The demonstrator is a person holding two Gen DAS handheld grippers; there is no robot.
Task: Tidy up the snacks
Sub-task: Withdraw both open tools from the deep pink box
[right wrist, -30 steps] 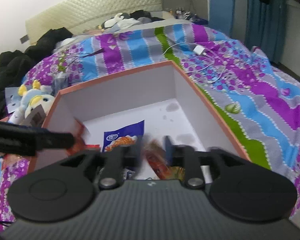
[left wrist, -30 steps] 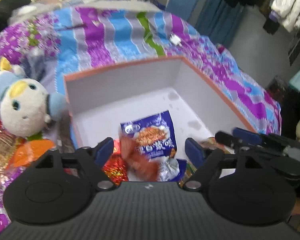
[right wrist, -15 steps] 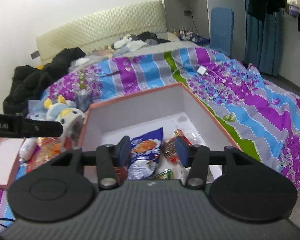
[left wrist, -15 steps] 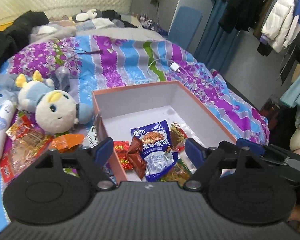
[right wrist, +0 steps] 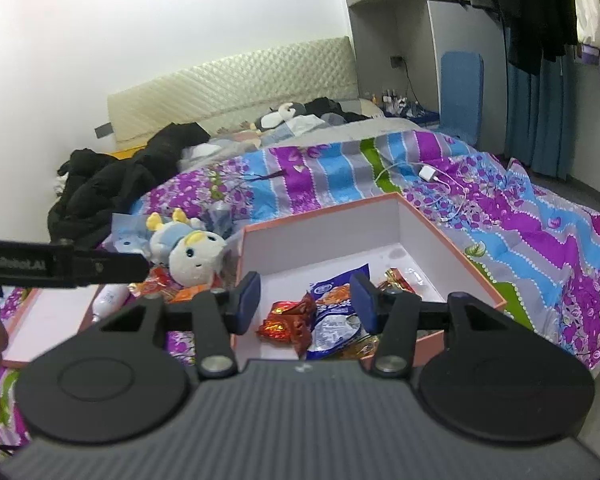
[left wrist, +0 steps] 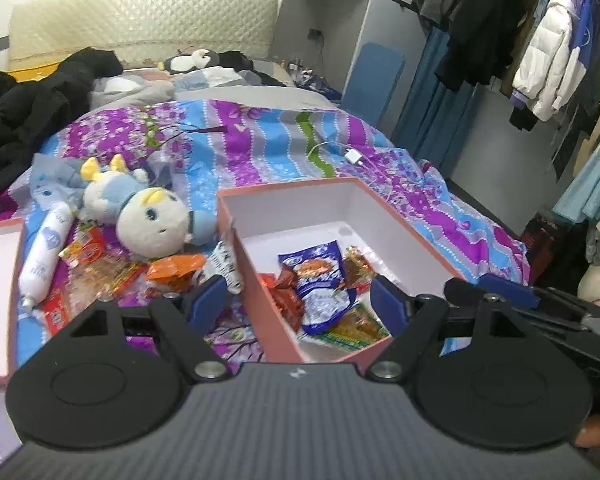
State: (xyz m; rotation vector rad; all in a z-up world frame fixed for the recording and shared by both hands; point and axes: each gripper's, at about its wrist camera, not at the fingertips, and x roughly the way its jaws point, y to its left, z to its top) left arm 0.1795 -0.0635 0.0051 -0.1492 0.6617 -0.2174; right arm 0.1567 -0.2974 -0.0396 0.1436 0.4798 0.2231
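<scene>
Snacks lie partly in a box and partly loose on the bed. The pink-sided box (left wrist: 256,292), white inside, sits open on the striped purple and blue bedspread (left wrist: 260,148). At its near end lies a small heap: a blue snack packet (left wrist: 320,280) in the middle, red foil sweets (right wrist: 286,320) against its left edge, a brown and red wrapped piece (left wrist: 358,268) on its right, and a green and yellow packet (left wrist: 352,328) at the nearest corner. The far half of the box floor is bare white.

Outside the box, to its left, more snacks are scattered on the bedspread: an orange packet (left wrist: 176,266) just beside the box wall, a clear packet with red print (left wrist: 100,272), and a white tube (left wrist: 46,254) lying lengthwise. A plush toy (left wrist: 148,220) with a white face and yellow tufts rests above them, near the box's far left corner. At the far left edge lies the box lid (left wrist: 0,276), pink-rimmed and white inside, with nothing seen in it.

The left gripper (left wrist: 300,304) hangs above the near left wall of the box, jaws wide apart and holding nothing. The right gripper (right wrist: 305,300) hangs over the heap, its jaws partly apart and likewise empty. A white charger with cable (right wrist: 428,174) lies on the bedspread beyond the box.
</scene>
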